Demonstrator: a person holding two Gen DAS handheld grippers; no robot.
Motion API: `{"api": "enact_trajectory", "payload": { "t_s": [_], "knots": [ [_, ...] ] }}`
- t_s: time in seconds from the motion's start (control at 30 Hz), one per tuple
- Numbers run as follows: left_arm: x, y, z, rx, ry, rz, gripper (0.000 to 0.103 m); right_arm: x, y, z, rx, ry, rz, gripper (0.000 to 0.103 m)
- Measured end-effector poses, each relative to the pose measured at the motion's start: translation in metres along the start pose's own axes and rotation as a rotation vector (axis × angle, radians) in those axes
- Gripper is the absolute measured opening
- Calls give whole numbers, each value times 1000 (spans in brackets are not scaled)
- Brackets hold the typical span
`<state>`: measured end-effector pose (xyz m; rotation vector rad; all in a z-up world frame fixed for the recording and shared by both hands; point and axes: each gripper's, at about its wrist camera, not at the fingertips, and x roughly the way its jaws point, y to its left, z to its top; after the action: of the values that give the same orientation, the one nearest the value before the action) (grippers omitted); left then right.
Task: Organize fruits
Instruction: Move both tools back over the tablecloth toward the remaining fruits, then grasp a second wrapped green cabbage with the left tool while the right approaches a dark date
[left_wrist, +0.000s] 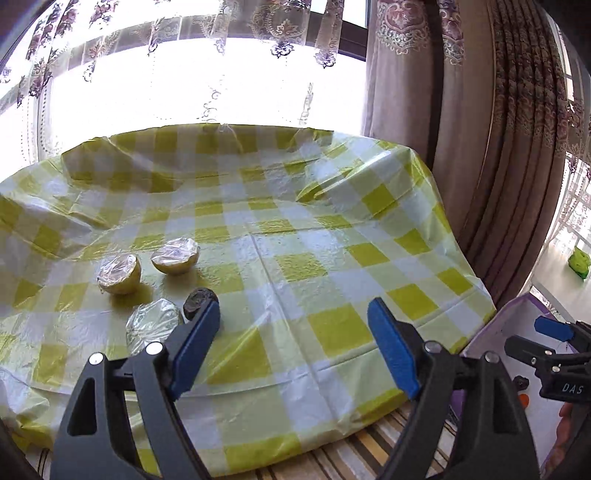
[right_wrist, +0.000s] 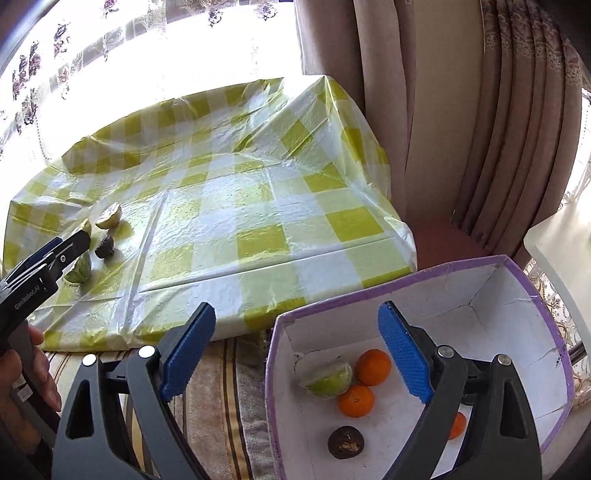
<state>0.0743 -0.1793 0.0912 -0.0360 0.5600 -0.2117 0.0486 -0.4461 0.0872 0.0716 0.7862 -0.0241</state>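
Checked tablecloth (left_wrist: 295, 240) rumpled; curtains (left_wrist: 480, 129) behind, window bright.

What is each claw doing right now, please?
Left claw: open, nothing between its pads.
Right claw: open, empty, above the box.

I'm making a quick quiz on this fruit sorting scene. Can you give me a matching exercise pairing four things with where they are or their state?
Things:
1. oranges
2. dark fruit on the cloth
3. right gripper
4. wrapped yellow halves

Places or states:
A. jaws open, nothing between them
B. on the checked tablecloth, cut faces covered in film
C. inside the purple-edged box
D. beside the wrapped green half

Pairs: 1-C, 2-D, 3-A, 4-B
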Motion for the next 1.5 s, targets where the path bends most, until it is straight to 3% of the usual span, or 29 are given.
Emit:
{"api": "enact_trajectory", "payload": {
  "t_s": [0.17,0.33,0.7,0.87,0.97,1.1,1.33,1.5],
  "knots": [
    [5,68,1,-140,34,71,90,15,41,12,-24,-2,60,87],
    [20,110,-8,-229,98,81,91,33,83,21,-80,8,118,87],
    [49,121,-18,-253,185,26,91,71,138,32,-131,16,166,87],
    [54,123,-20,-245,191,31,72,85,146,37,-122,23,170,87],
    [56,120,-20,-225,196,20,67,94,152,38,-123,36,177,87],
    [54,115,-22,-195,174,34,64,103,162,40,-131,47,185,87],
    [27,146,-22,-320,20,186,63,117,189,46,-159,60,219,87],
    [17,169,-26,-412,-26,230,63,124,221,51,-224,61,245,86]
  ]
}}
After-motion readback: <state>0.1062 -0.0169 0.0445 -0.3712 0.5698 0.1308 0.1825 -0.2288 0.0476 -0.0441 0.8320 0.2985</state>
